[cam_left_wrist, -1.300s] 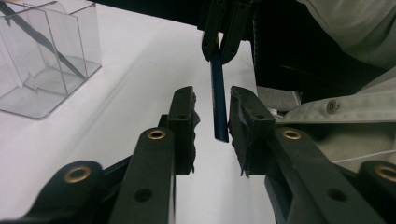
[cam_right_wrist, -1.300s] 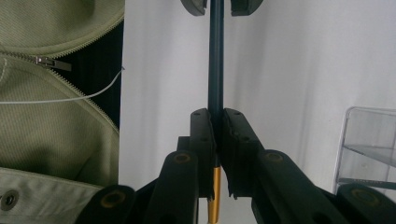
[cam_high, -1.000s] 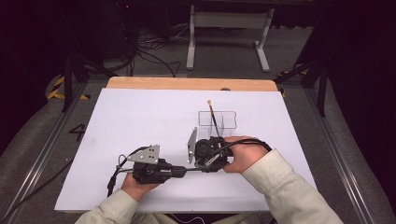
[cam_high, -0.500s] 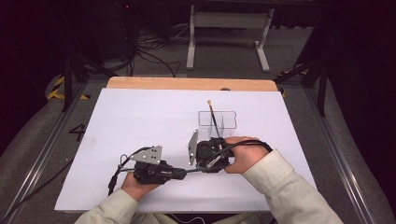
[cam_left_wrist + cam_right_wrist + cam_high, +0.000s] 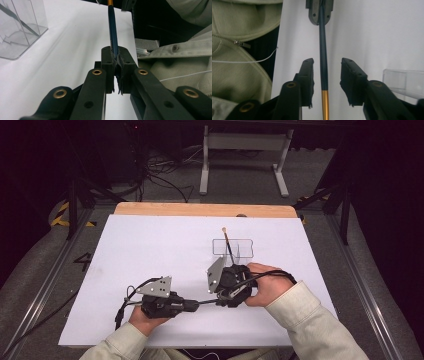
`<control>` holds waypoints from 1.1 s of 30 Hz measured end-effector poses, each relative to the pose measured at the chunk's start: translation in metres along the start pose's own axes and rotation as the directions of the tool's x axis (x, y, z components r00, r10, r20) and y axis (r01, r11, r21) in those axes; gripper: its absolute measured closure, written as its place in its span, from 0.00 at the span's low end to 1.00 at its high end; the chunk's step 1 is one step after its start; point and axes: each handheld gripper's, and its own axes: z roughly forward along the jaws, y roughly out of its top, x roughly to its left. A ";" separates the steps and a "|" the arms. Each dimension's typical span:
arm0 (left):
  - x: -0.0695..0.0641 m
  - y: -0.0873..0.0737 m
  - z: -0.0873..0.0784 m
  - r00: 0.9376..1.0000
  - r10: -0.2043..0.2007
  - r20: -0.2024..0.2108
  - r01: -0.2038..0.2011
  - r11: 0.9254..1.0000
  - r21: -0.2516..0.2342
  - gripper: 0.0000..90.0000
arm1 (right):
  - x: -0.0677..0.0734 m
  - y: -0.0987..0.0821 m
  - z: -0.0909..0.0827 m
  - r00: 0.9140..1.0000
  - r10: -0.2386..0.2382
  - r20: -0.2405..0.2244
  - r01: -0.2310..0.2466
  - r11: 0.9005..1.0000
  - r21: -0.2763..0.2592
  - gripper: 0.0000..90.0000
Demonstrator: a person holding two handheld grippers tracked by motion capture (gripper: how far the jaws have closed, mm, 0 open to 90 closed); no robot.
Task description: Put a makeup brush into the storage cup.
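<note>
A dark blue brush handle [image 5: 112, 30] with a gold band runs level between my two grippers just above the white table. My left gripper [image 5: 116, 58] is shut on one end of the handle [image 5: 206, 302]; it sits at the front left [image 5: 197, 303] and points right. My right gripper [image 5: 327, 65] has just been opening its jaws. The handle [image 5: 322, 50] lies between them, clear of both pads. In the right gripper view the left gripper [image 5: 319, 12] clamps the far end. In the high view the right gripper [image 5: 218, 301] is tilted toward the left one.
A clear plastic box [image 5: 240, 247] stands behind the right gripper with a thin dark stick [image 5: 227, 240] leaning in it; the box [image 5: 22, 27] is also in the left gripper view. The table's wooden far edge [image 5: 200, 210] lies beyond. Pale sleeves reach in from the front.
</note>
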 end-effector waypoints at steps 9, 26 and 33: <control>-0.001 0.000 -0.004 1.000 0.004 -0.009 -0.004 1.000 -0.028 0.95 | 0.006 -0.016 -0.026 0.996 0.010 0.094 0.007 0.983 -0.184 0.63; -0.003 -0.002 -0.009 1.000 0.014 -0.010 -0.014 0.998 -0.054 0.95 | 0.014 -0.063 -0.047 0.978 0.143 0.152 -0.062 0.895 -0.443 0.42; -0.002 -0.003 -0.011 1.000 0.011 -0.010 -0.012 0.998 -0.058 0.95 | 0.019 -0.086 -0.051 0.961 0.218 0.168 -0.088 0.822 -0.562 0.28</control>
